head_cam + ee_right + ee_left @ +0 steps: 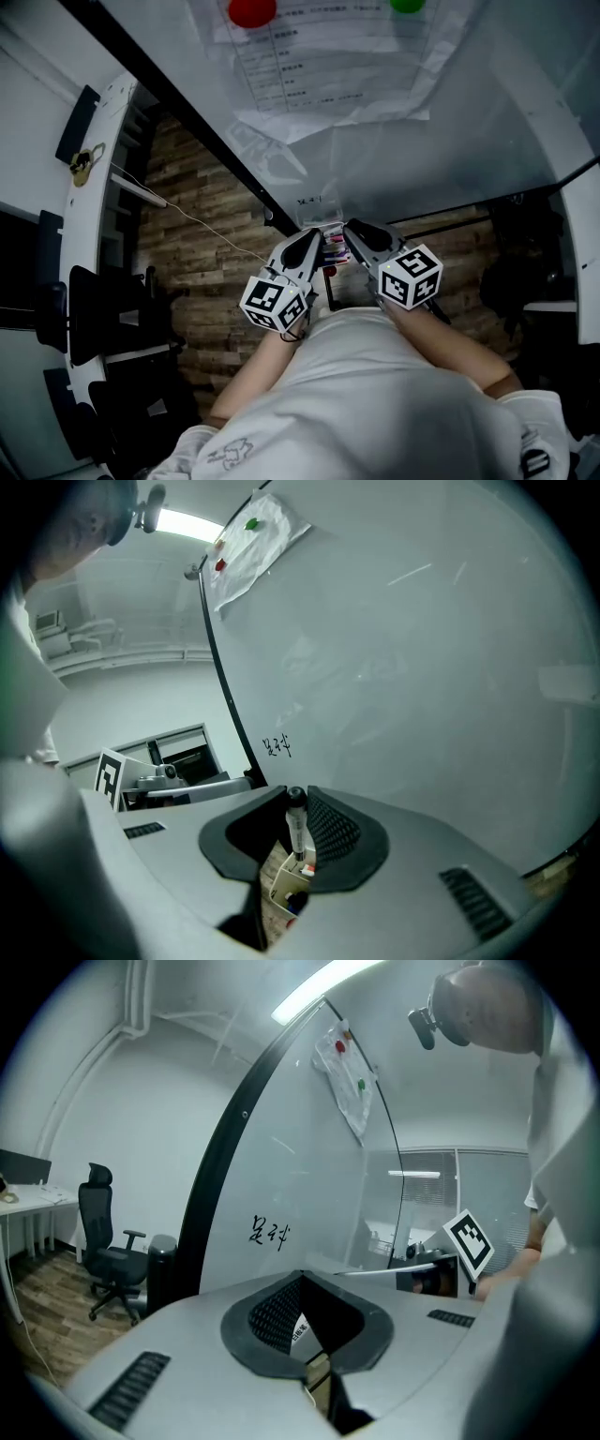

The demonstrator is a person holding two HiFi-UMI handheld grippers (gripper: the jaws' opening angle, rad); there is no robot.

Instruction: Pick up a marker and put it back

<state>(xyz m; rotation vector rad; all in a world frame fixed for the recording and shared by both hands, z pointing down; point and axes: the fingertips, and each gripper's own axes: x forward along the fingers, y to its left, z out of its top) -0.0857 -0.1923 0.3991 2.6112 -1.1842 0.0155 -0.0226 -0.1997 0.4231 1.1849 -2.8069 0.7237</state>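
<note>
My right gripper (296, 803) is shut on a white marker (298, 834) with a black cap, held upright at the jaw tips. Below it is a small box (281, 885) holding other markers. In the head view both grippers point at this marker box (330, 246) at the foot of the whiteboard (422, 131), the right gripper (352, 234) just right of it and the left gripper (313, 240) just left. The left gripper (302, 1283) has its tips together with nothing between them. Through its lower gap shows a bit of the labelled box (300, 1330).
Papers (319, 56) hang on the whiteboard under a red and a green magnet. Small black writing (268, 1233) marks the board. A black office chair (108, 1251) and a desk stand on the wood floor at the left. A cable runs across the floor (206, 225).
</note>
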